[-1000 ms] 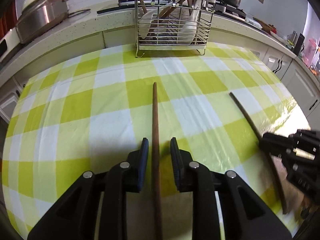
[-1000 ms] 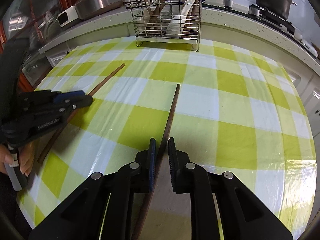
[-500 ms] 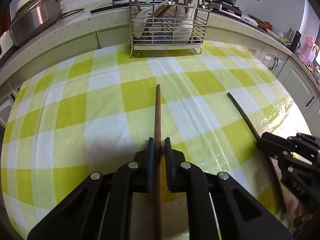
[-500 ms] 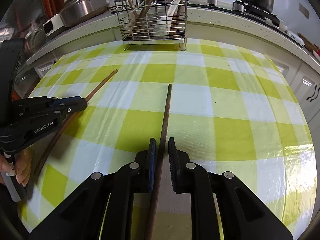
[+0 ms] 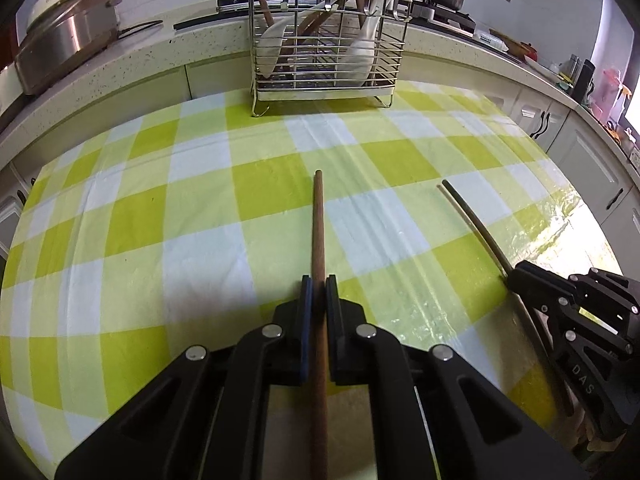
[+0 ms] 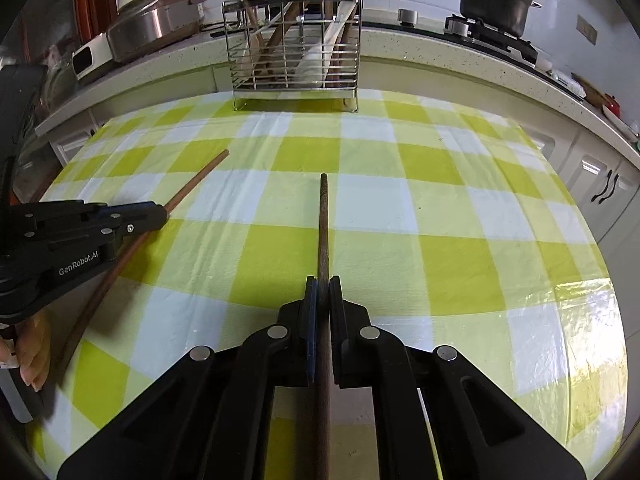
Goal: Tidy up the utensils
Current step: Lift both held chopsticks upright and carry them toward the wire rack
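On the checked bench, before the wire rack:
Setting: a yellow-and-white checked cloth (image 5: 200,208) covers the bench; a wire utensil rack (image 5: 326,60) stands at its far edge, at 12 o'clock from both cameras, already holding white spoons and wooden sticks
Left claw: the left claw (image 5: 319,292) is pressed together on a brown chopstick (image 5: 319,224), its blue pads pinching the shaft partway along; the jaws have just closed in on it
Right claw: the right claw (image 6: 323,292) is likewise clamped on a darker chopstick (image 6: 323,220), the stick sandwiched between the pads; its jaws have just drawn tight
Why held so: each stick runs straight out from its claw toward 12 o'clock, in line with the fingers, which likely lets the free end be steered into the rack
Where the sticks are: the far tip of each looks to lie on or just above the cloth, well short of the rack; whether either is lifted clear cannot be told
Neighbours: from the left camera the right claw sits at 4 o'clock; from the right camera the left claw sits at 9 o'clock, with a person's fingers (image 6: 34,360) below it
Stage: both sticks appear gripped, neither yet racked
Next, by judgement: raise, tip upright, lower into the rack
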{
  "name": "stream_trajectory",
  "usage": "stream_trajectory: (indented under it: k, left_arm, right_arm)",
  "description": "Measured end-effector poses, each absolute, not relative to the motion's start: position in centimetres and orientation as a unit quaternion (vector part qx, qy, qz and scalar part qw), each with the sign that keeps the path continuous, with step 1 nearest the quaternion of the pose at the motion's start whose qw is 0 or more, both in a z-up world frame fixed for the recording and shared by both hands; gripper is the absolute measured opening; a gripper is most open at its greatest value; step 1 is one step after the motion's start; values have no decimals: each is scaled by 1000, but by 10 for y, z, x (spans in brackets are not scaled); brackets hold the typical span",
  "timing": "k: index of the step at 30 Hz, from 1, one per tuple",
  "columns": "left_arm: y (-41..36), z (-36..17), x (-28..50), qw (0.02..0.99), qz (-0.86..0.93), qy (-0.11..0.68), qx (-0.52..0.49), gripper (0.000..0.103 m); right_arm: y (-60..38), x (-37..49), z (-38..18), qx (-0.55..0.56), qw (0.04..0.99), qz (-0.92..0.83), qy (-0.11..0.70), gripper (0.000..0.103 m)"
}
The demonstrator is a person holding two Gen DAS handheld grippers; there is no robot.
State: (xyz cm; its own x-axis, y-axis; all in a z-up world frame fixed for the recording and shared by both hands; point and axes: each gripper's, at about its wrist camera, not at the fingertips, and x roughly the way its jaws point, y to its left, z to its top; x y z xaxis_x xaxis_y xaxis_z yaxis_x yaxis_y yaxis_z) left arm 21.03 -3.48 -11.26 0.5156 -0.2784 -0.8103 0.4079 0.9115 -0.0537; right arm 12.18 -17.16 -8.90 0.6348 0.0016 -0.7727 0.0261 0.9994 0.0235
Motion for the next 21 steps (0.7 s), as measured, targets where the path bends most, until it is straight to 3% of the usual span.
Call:
stream_trajectory:
  k: [9, 21]
  left_arm:
    - [-32, -112, 189, 883, -169, 433, 69, 6]
    - [-22, -70, 141, 947, -107, 301, 31, 6]
  right_arm:
    - [-177, 120, -84, 38, 909, -8, 415, 6]
    - [-182, 105, -51, 59, 944, 8, 323, 6]
